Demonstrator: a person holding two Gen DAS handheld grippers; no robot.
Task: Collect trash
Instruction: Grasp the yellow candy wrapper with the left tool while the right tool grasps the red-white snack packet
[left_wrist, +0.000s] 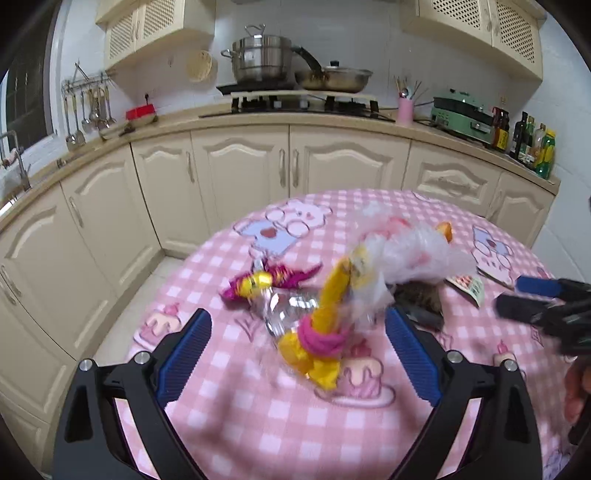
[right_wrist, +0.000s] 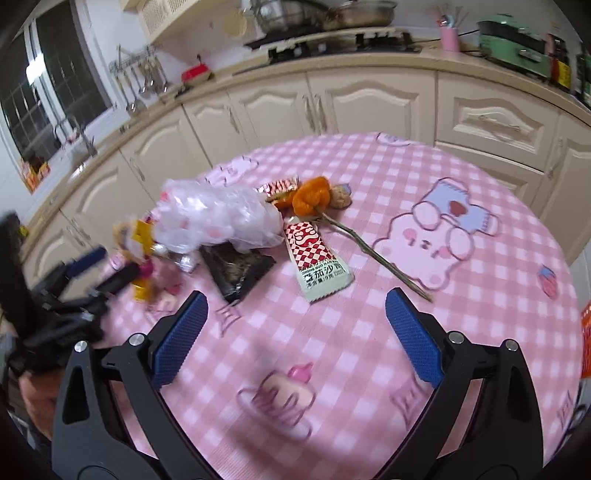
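Note:
Trash lies on a round table with a pink checked cloth (left_wrist: 258, 424). My left gripper (left_wrist: 297, 325) is open, its jaws either side of a yellow and pink wrapper (left_wrist: 325, 332) and a crumpled silver foil (left_wrist: 284, 306). A purple and yellow wrapper (left_wrist: 258, 282) and a clear plastic bag (left_wrist: 410, 254) lie beyond. My right gripper (right_wrist: 295, 314) is open and empty above the cloth (right_wrist: 332, 350). Ahead of it lie a red-checked sauce sachet (right_wrist: 317, 258), a dark packet (right_wrist: 238, 269), the plastic bag (right_wrist: 218, 218), orange peel (right_wrist: 310, 195) and a dry stem (right_wrist: 373, 254).
Cream kitchen cabinets (left_wrist: 240, 170) and a counter with a stove and pots (left_wrist: 266, 62) curve behind the table. The right gripper shows at the right edge of the left wrist view (left_wrist: 546, 299). The left gripper shows at the left of the right wrist view (right_wrist: 74, 284).

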